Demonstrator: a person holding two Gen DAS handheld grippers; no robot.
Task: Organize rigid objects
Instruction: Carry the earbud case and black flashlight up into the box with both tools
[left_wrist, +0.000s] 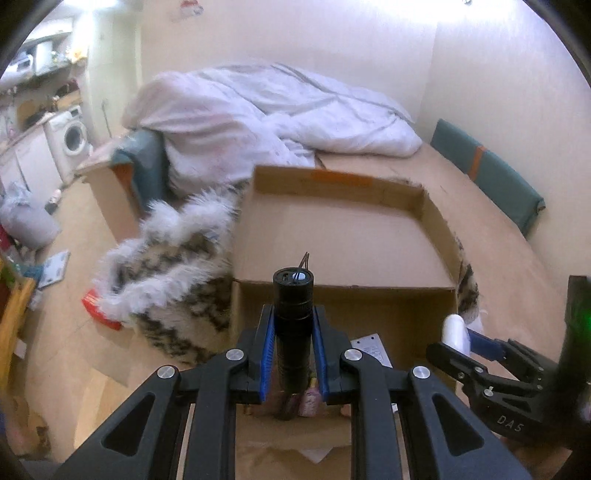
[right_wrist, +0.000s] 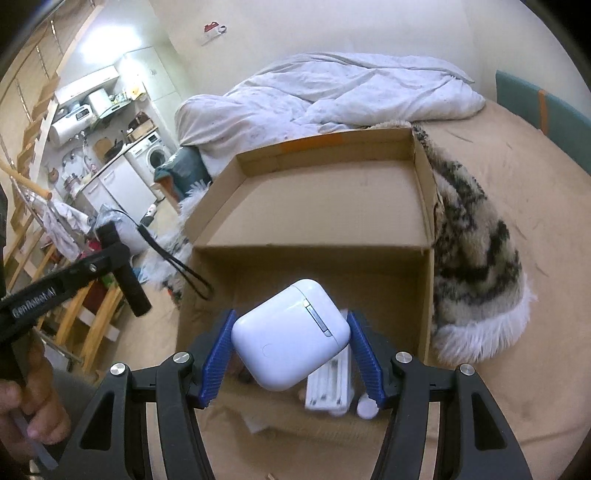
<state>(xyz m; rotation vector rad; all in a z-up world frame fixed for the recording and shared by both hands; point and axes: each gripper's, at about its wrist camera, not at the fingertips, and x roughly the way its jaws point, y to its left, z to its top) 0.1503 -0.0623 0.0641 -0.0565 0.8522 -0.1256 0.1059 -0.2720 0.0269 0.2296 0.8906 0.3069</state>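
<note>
The left gripper (left_wrist: 293, 347) is clamping a slim black cylindrical metal torch (left_wrist: 293, 325) about mid-barrel, its jaws pressing on both sides, with the lens end jutting forward above the two-compartment brown cardboard box (right_wrist: 424, 206) lying on the bed. The torch is looking rigid, ribbed and moderately dense, so a hold across the knurled barrel is judged secure; its thin black wrist strap (right_wrist: 173, 258) is dangling loose and could snag the box wall. The right gripper (right_wrist: 291, 350) is gripping a glossy white rounded plastic earbud case (right_wrist: 291, 334) between its blue ribbed pads (right_wrist: 216, 354), the jaws standing half apart on the case's flanks, above the near compartment. The case is appearing light, stiff and slippery, with a hinged lid best kept clear of the squeeze. Small white and pink items are lying in the near compartment; the far one is showing bare board. A shaggy black-and-white fur throw (right_wrist: 476, 258) is flanking the box beside a crumpled white duvet (left_wrist: 266, 110).
</note>
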